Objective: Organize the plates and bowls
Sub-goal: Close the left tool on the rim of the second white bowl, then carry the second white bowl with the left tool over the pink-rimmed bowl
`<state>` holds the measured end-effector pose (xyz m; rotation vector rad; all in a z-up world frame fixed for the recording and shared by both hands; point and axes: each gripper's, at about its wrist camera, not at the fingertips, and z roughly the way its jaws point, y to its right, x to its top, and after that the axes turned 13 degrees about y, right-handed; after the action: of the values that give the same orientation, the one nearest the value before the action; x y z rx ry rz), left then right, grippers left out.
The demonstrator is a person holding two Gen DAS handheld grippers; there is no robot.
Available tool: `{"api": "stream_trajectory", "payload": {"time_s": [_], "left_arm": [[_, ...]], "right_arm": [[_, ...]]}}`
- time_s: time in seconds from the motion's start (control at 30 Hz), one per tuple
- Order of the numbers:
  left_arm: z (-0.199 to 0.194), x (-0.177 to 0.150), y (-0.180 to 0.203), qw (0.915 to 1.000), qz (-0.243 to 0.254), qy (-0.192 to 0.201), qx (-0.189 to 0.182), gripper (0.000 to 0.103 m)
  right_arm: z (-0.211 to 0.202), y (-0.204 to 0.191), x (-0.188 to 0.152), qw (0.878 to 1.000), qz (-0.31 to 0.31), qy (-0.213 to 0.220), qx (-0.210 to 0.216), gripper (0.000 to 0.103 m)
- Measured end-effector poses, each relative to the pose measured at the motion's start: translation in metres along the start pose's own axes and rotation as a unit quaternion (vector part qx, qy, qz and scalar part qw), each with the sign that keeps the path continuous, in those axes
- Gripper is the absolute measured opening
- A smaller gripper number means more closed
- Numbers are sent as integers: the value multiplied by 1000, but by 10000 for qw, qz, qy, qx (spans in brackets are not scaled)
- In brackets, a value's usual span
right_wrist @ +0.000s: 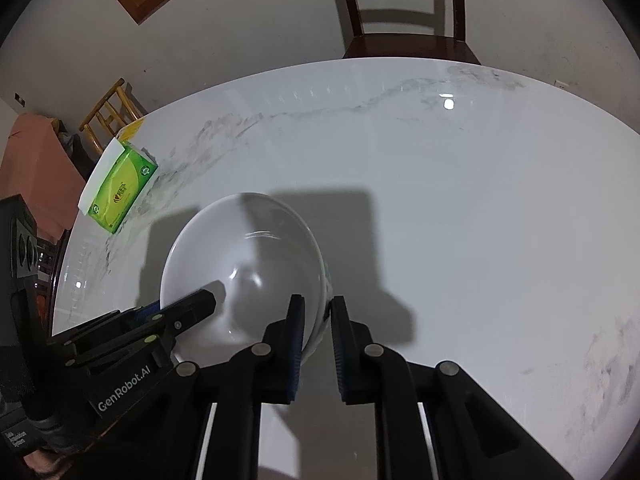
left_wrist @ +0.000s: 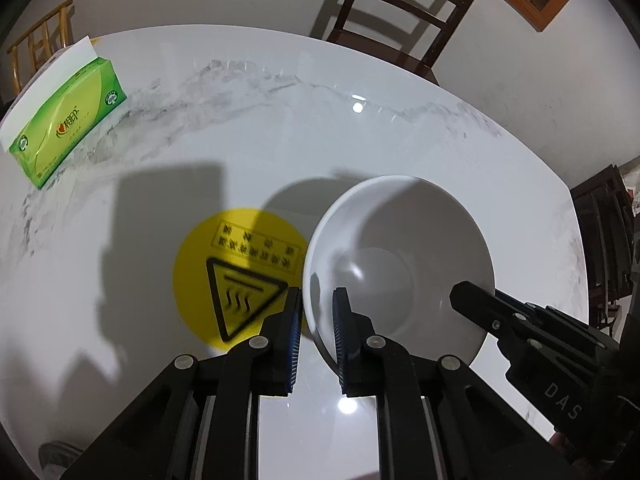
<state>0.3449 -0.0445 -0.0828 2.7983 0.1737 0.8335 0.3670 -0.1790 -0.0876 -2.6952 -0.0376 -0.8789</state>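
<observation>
My left claw (left_wrist: 317, 312) is clamped on the near-left rim of the white bowl (left_wrist: 400, 264), one pad outside the wall and one inside. My right claw (right_wrist: 317, 312) is clamped on the opposite side of the same bowl (right_wrist: 244, 276), again with the wall between the pads. In the left view the right claw (left_wrist: 472, 300) reaches in over the far rim; in the right view the left claw (right_wrist: 200, 306) does the same from the other side.

The bowl is upright on the white marble table (left_wrist: 400, 148), empty, near my edge of it. Whether its base touches the table or hangs just above it I cannot tell from these angles. Just beside the bowl on its left lies a round yellow sticker (left_wrist: 224, 276) with a heat warning triangle; the bowl's rim overlaps its edge in the left view.

A green tissue pack (left_wrist: 68, 120) sits well apart at the far left of the table. A dark wooden chair (left_wrist: 400, 12) stands behind the table, and a lighter chair (right_wrist: 112, 116) stands past the tissue pack.
</observation>
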Motion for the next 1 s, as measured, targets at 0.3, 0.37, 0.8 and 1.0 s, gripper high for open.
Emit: {"api": "stream_trajectory", "payload": {"time_s": [0.3, 0.37, 0.8, 1.0], "left_arm": [[-37, -18, 27, 9996, 253, 112, -75, 12], [-47, -22, 36, 9993, 324, 153, -72, 12], [-127, -58, 69, 9972, 589, 440, -154, 12], [-154, -80, 72, 9970, 596, 429, -226, 12]], "right_arm": [[-57, 5, -17, 9997, 7, 226, -95, 14], [-72, 3, -21, 9995, -14, 284, -113, 14], [-162, -5, -54, 9973, -122, 678, -245, 14], [-189, -12, -76, 9966, -154, 769, -267, 14]]}}
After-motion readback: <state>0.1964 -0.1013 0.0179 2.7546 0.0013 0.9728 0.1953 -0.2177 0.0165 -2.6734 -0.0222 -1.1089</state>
